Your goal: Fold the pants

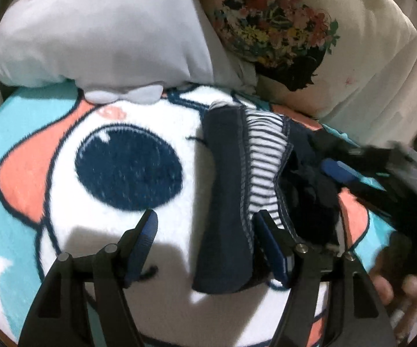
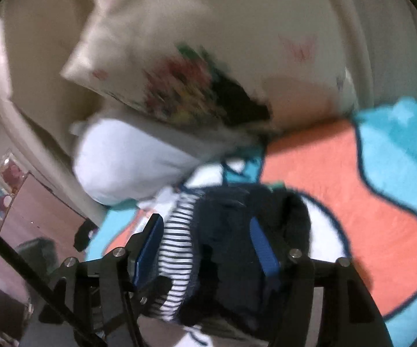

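I see both claws spread: left claw [image 1: 205, 222], right claw [image 2: 205, 228]. Folded pants [image 1: 231, 190] lie on the blanket [image 1: 49, 156], pillow [image 1: 101, 31] at 12 o'clock. Risk: withdrawing pads snag fabric, undoing the fold.

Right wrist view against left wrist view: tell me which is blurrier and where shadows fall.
Right wrist view: heavy motion smear, worst on the floral pillow. Left wrist view: mostly sharp, with blur only at the right edge; a hard shadow lies on the blanket beside the pants. Both views bulge fisheye-style.
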Action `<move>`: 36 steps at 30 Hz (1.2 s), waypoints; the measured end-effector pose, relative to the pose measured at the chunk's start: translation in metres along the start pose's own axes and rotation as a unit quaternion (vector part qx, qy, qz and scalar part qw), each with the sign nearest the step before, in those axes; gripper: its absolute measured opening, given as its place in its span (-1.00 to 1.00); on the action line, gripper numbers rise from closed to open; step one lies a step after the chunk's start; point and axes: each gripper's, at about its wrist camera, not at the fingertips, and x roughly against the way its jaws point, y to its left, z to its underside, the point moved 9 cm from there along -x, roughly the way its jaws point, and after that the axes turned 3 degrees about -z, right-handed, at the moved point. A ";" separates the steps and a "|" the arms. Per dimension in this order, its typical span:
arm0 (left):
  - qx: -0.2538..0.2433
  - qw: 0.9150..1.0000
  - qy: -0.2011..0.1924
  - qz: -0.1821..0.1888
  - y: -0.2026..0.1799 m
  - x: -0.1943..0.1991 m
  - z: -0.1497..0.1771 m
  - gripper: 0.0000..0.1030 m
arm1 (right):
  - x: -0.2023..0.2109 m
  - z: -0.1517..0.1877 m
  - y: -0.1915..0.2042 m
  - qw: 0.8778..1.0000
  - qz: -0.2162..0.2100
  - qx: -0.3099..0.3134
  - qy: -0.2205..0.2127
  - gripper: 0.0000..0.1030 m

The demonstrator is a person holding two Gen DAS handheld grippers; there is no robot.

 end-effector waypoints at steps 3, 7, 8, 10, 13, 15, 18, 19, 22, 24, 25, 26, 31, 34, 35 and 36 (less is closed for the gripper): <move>-0.004 1.000 -0.018 -0.004 0.001 0.012 -0.001 0.35 | -0.005 0.002 -0.008 1.000 0.005 -0.007 -0.004 0.30; -0.005 0.998 -0.064 -0.025 0.007 0.037 -0.005 0.46 | 0.022 0.001 0.003 0.999 0.011 0.011 -0.036 0.32; -0.004 0.996 -0.080 -0.034 0.009 0.045 -0.006 0.50 | 0.029 0.001 0.006 0.999 0.016 0.017 -0.045 0.34; -0.006 0.993 -0.110 -0.052 0.015 0.062 -0.006 0.55 | 0.046 0.005 0.010 0.997 0.022 0.026 -0.067 0.38; -0.009 0.982 -0.167 -0.092 0.019 0.086 -0.009 0.71 | 0.063 0.014 0.011 0.995 0.033 0.031 -0.084 0.41; -0.008 0.971 -0.208 -0.114 0.023 0.103 -0.011 0.87 | 0.071 0.024 0.012 0.994 0.046 0.037 -0.091 0.41; -0.004 0.960 -0.248 -0.133 0.029 0.123 -0.010 0.95 | 0.078 0.039 0.011 0.992 0.070 0.048 -0.092 0.41; -0.003 0.957 -0.255 -0.141 0.032 0.128 -0.009 0.96 | 0.080 0.046 0.010 0.992 0.076 0.050 -0.091 0.41; -0.005 0.956 -0.255 -0.148 0.036 0.132 -0.008 0.96 | 0.083 0.057 0.009 0.990 0.091 0.054 -0.090 0.42; -0.003 0.954 -0.257 -0.153 0.037 0.134 -0.006 0.96 | 0.084 0.063 0.010 0.989 0.100 0.057 -0.089 0.42; -0.002 0.953 -0.259 -0.155 0.038 0.136 -0.005 0.96 | 0.084 0.066 0.010 0.989 0.106 0.060 -0.085 0.43; -0.001 0.953 -0.260 -0.157 0.039 0.137 -0.004 0.96 | 0.083 0.069 0.010 0.989 0.109 0.062 -0.082 0.43; -0.001 0.947 -0.275 -0.165 0.042 0.147 -0.002 0.97 | 0.078 0.081 0.014 0.989 0.110 0.068 -0.064 0.44; -0.008 0.945 -0.285 -0.159 0.039 0.153 -0.002 1.00 | 0.076 0.085 0.018 0.989 0.114 0.075 -0.060 0.45; -0.011 0.944 -0.290 -0.156 0.038 0.155 -0.002 1.00 | 0.075 0.086 0.020 0.989 0.115 0.076 -0.060 0.45; -0.013 0.944 -0.292 -0.152 0.037 0.156 -0.002 1.00 | 0.075 0.087 0.021 0.988 0.116 0.078 -0.060 0.46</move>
